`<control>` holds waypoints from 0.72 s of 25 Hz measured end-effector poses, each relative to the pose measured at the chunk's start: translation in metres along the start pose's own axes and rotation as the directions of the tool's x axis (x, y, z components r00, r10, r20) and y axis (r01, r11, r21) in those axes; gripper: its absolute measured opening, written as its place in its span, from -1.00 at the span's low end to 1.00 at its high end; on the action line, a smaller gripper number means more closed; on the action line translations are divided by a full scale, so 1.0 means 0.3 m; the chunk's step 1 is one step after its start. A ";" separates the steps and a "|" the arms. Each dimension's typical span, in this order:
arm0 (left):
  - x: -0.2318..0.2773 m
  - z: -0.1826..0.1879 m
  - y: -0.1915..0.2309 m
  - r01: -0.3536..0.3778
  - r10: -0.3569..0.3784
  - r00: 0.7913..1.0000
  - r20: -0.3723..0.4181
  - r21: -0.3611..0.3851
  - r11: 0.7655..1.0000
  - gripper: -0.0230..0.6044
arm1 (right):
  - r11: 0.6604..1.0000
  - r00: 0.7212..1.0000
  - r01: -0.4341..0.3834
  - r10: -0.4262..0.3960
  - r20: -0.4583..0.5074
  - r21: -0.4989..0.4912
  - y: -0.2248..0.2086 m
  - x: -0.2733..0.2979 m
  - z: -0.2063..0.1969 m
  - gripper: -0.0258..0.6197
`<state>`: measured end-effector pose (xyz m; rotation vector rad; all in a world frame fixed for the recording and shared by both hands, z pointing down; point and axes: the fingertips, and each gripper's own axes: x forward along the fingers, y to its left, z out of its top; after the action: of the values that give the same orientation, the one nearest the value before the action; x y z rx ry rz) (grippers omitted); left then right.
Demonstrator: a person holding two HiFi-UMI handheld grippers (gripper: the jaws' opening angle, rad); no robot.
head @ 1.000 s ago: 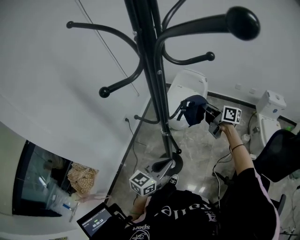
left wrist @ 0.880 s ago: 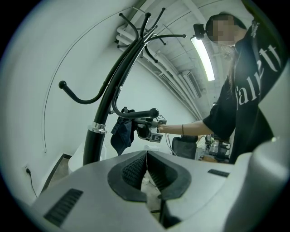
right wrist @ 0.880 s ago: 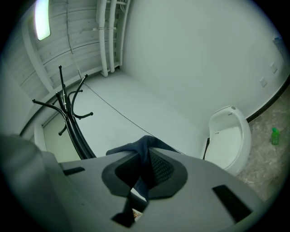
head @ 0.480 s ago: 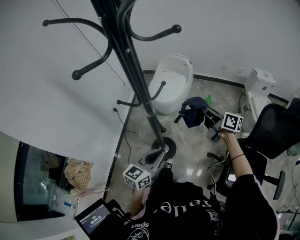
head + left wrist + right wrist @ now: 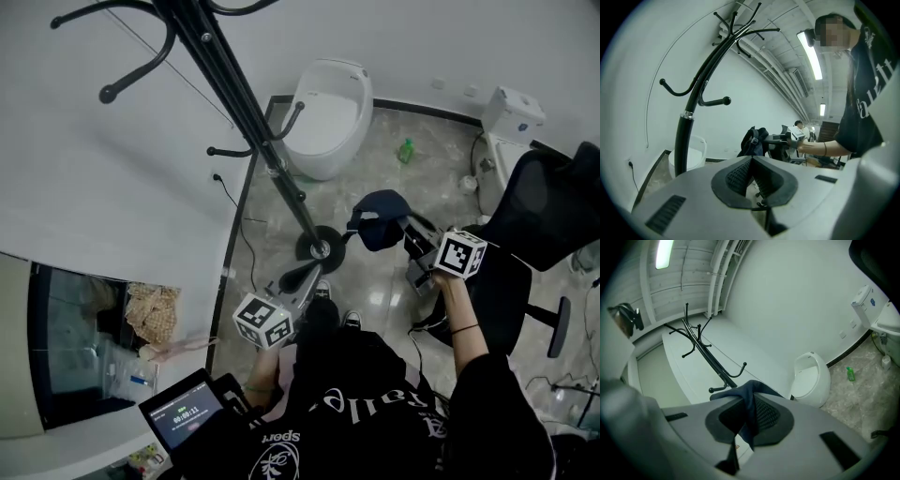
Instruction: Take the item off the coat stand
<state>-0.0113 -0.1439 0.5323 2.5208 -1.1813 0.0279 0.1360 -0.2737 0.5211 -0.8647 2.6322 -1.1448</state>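
Observation:
A dark blue cap (image 5: 382,219) hangs free in the air, clear of the black coat stand (image 5: 246,114), with my right gripper (image 5: 410,234) shut on its fabric. In the right gripper view the cap's cloth (image 5: 749,401) is pinched between the two pads, and the coat stand (image 5: 707,356) stands farther off with bare hooks. My left gripper (image 5: 302,282) is held low near the stand's round base (image 5: 320,249), its jaws shut with nothing between them. From the left gripper view the cap (image 5: 753,141) shows to the right of the stand's pole (image 5: 686,140).
A white bin (image 5: 326,117) stands against the wall behind the stand. A green bottle (image 5: 405,150) lies on the marble floor. A black office chair (image 5: 534,211) is at the right, a white unit (image 5: 510,114) beyond it. A tablet (image 5: 183,418) sits at lower left.
The cap in my right gripper has come down and away from the stand's hooks. The view has dropped, so the stand's upper hooks have slid out at the top left.

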 end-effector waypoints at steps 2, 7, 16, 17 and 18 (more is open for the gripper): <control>-0.002 -0.001 -0.014 0.009 -0.009 1.000 -0.007 0.007 1.000 -0.91 | 1.000 1.000 0.007 -0.007 0.002 -0.022 0.028 -0.041 -0.048 -0.81; -0.014 -0.012 -0.051 0.043 -0.043 0.999 -0.022 0.018 0.999 -0.91 | 0.998 0.999 0.050 -0.050 -0.003 -0.038 0.075 -0.126 -0.197 -0.81; -0.124 -0.038 -0.099 0.105 -0.103 0.994 -0.042 0.039 0.994 -0.91 | 0.993 0.992 0.121 -0.121 0.034 0.002 0.193 -0.186 -0.382 -0.81; -0.154 -0.038 -0.095 0.105 -0.103 0.994 -0.042 0.040 0.994 -0.91 | 0.992 0.991 0.125 -0.125 0.038 0.007 0.218 -0.181 -0.405 -0.81; -0.186 -0.036 -0.089 0.104 -0.102 0.994 -0.039 0.041 0.994 -0.91 | 0.992 0.991 0.129 -0.129 0.040 0.012 0.246 -0.174 -0.429 -0.81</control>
<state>-0.0264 -0.0834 0.5249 2.6038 -1.0462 0.0737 0.1014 -0.1238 0.5542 -1.0590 2.5689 -1.1544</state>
